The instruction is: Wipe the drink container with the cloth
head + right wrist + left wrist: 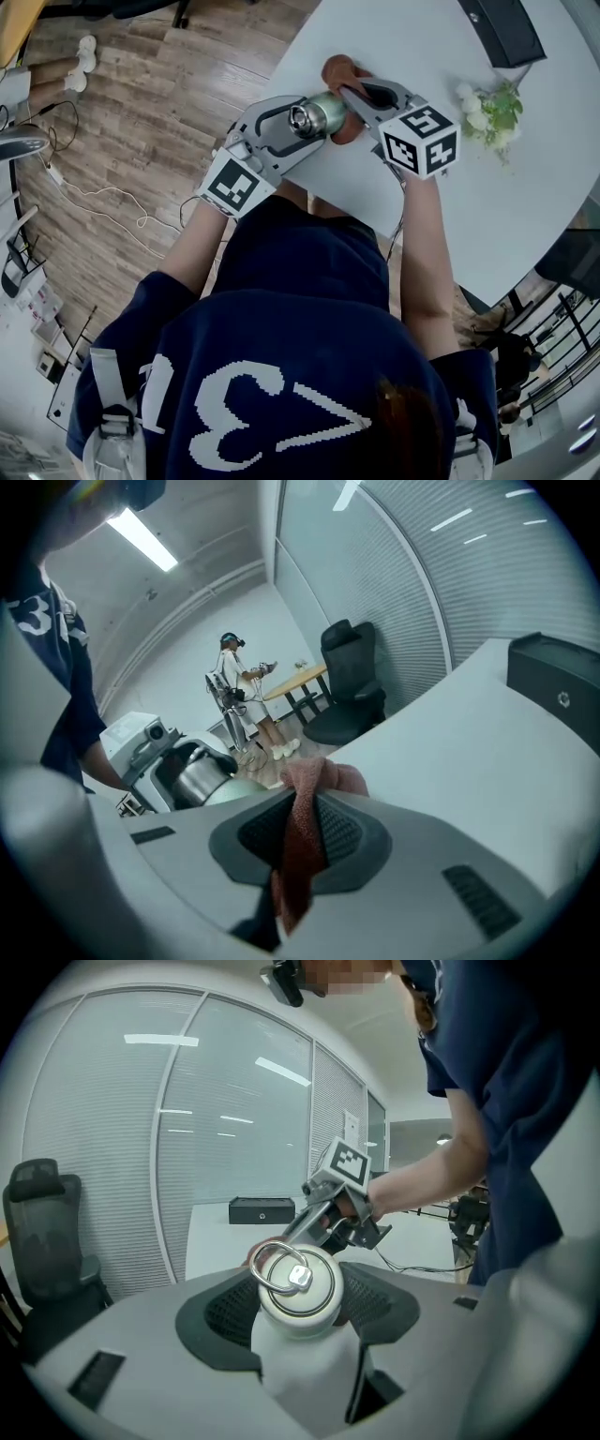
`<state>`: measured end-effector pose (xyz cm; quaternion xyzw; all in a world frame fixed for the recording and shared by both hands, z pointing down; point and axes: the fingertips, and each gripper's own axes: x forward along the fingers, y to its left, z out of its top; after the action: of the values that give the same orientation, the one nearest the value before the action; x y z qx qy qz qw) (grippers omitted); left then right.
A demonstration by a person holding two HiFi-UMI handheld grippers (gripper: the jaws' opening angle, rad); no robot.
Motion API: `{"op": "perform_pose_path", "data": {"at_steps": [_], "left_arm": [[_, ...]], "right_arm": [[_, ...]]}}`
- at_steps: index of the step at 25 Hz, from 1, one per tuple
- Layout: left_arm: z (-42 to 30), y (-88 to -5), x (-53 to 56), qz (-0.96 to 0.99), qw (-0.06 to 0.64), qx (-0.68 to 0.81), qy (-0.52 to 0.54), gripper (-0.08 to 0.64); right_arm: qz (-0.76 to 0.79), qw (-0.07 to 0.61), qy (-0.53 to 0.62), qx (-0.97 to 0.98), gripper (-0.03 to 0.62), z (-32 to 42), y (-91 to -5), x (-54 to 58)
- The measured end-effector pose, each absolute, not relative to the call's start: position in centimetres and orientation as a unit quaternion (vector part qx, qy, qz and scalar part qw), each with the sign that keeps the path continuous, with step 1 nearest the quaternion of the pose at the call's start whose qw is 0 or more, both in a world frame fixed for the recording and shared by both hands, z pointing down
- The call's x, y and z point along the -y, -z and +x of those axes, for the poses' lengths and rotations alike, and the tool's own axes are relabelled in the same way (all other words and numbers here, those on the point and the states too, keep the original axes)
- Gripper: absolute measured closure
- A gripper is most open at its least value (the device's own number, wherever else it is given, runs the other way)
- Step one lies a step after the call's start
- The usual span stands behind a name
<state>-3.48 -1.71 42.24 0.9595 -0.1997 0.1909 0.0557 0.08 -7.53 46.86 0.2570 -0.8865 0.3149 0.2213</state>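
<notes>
Left gripper (298, 127) is clamping the capped bottle (323, 111) over the table's (525, 206) edge. Right gripper (361, 98) is pinching the cloth (339, 67) just beside it.

Grips a silvery drink container (328, 108) sideways in the left gripper (302, 124), over the white tabletop's (450, 216) near edge. Pinches a reddish-brown cloth (337, 68) in the right gripper's (354, 94) fingers, touching the container's far end.

The drink container (326, 111) lies between the left gripper's (303, 121) fingers (267, 122), over the bench's (525, 206) near edge. The cloth (336, 67), in the right gripper (349, 92), sits just right of it, perhaps touching. Flowers (492, 111) lie further right, with a box (502, 28) behind them.
</notes>
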Motion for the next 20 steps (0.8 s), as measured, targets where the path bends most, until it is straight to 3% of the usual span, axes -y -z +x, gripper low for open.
{"op": "perform_pose_path", "data": {"at_steps": [5,13,20], "left_arm": [[-3.5,-42.2,1.6,0.962,0.050,0.194,-0.187,0.287],[-3.5,-42.2,1.6,0.963,0.050,0.189,-0.188,0.288],[-3.6,-42.4,1.6,0.962,0.032,0.185,-0.200,0.288]], "right_arm": [[0.272,0.231,-0.337,0.871,0.543,1.9,-49.0,7.5],[0.187,0.210,-0.294,0.913,0.543,-3.2,-42.9,6.4],[0.156,0.254,-0.275,0.914,0.543,-4.4,-43.6,6.7]]}}
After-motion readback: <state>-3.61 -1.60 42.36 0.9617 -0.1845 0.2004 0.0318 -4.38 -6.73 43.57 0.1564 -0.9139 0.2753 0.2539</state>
